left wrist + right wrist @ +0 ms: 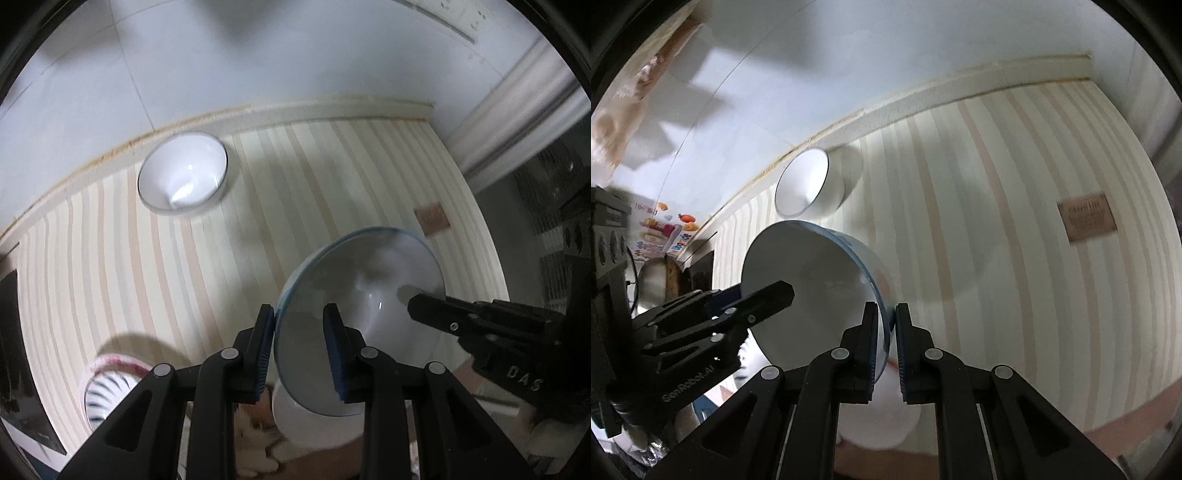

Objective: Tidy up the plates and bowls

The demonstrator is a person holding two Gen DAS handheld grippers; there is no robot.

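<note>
Left wrist view: a blue-rimmed white bowl (360, 317), held tilted in the air above the striped tablecloth (166, 266), is pinched at its rim by both the left gripper (300, 345) and the right gripper (885, 341); it likely needs carrying to the white bowl (183, 173) by the wall for stacking

We hold the left gripper (300, 341) with its jaws closed on one side of the blue-rimmed bowl (369, 295), one finger inside the rim and one outside. We hold the right gripper (886, 336) clamped on the opposite side of the same rim in the same manner. The two grippers face each other across the bowl, which is tilted between them.
</note>
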